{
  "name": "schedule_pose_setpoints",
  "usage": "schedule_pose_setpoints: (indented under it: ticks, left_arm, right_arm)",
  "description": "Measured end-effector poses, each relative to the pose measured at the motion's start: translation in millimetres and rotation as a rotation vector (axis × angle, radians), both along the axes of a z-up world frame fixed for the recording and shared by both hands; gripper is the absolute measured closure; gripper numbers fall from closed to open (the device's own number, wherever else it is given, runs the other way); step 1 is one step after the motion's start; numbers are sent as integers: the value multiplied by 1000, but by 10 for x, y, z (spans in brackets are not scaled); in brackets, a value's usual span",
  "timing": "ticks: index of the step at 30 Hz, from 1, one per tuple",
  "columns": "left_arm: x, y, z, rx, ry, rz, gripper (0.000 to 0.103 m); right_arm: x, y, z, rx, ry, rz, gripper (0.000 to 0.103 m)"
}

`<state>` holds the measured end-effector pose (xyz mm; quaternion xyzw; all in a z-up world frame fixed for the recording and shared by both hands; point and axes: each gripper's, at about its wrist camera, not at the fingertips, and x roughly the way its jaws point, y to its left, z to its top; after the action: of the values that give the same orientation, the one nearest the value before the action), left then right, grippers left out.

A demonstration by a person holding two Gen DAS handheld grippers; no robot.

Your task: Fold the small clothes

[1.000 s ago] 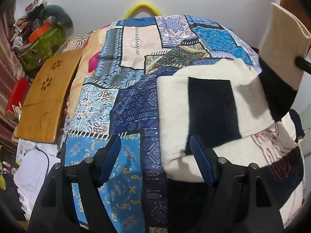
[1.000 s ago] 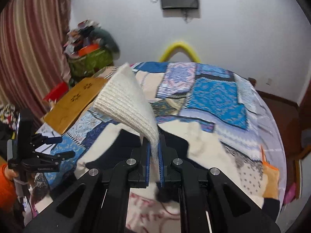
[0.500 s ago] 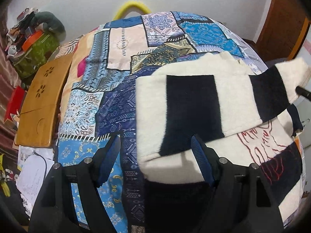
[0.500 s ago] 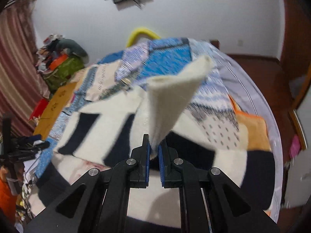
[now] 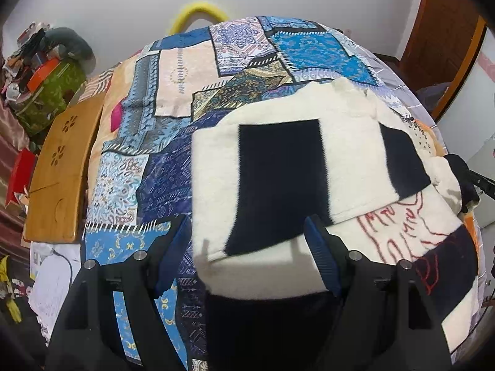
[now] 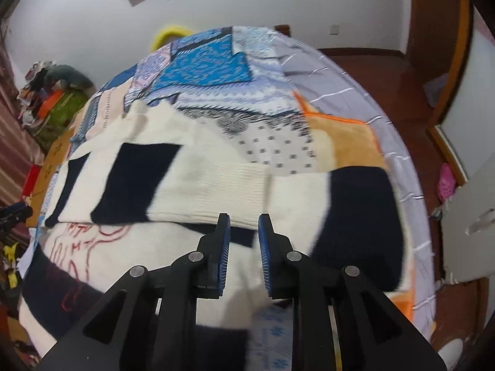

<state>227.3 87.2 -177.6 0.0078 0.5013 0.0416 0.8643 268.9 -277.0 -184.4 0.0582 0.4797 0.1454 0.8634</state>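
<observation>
A cream and navy block sweater (image 5: 278,179) with red stitching (image 5: 389,228) lies on the patchwork bedspread (image 5: 185,71). One sleeve (image 6: 173,182) is folded flat across its body, and the ribbed cuff (image 6: 235,191) ends just ahead of my right gripper (image 6: 244,221). That gripper's jaws are opening, with nothing pinched between them. It shows as a dark shape at the right edge of the left wrist view (image 5: 473,182). My left gripper (image 5: 247,247) hovers open above the near edge of the folded sleeve without touching it.
A wooden lap tray (image 5: 62,167) and a green bag of clutter (image 5: 52,92) sit left of the bed. A yellow hoop (image 5: 201,9) stands behind it. Red-brown floor (image 6: 386,71), a wooden door (image 5: 445,46) and a white panel (image 6: 464,225) lie to the right.
My right gripper swung the raised sleeve across and down onto the sweater's body, then parted its jaws and let the cuff go. The left gripper drifted slightly and stayed open.
</observation>
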Motion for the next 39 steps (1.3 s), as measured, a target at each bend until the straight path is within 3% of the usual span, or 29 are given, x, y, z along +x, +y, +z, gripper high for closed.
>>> schedule_pose_setpoints:
  ticks: [4,8,13,21,31,36,38,39]
  left_arm:
    - [94,-133,71,3,-11,-20,27]
    - [233,-302,135,-28,-23,-38,19]
    - [402,-518,107,-34,-11,-64,19]
    - [635,-801,-153,-37,62,-97,19]
    - [794,-894,-539,-23,167,-82,19]
    - [785,-879,-597,-42,179,-71,18]
    - [793,-870,-596,-46,181,-71,18]
    - [795,-865,-594,-47,182,-71,18]
  right_arm:
    - [-98,-312,161,-6,-60,-53,63]
    - [-128,-605,295,-21,-103,-120,56]
    - [-150,-983,244,-36,-88,-204,55]
    - [-295,-1298,-133,24,17,-274,55]
    - [-382,-1206,-546,89,120,-240,55]
    - [-247,-1199,-665,109,111,-262,55]
    - [-204,-1195,-680,114,102,-268,65]
    - [-188,-1188,-677,111,97,-268,78]
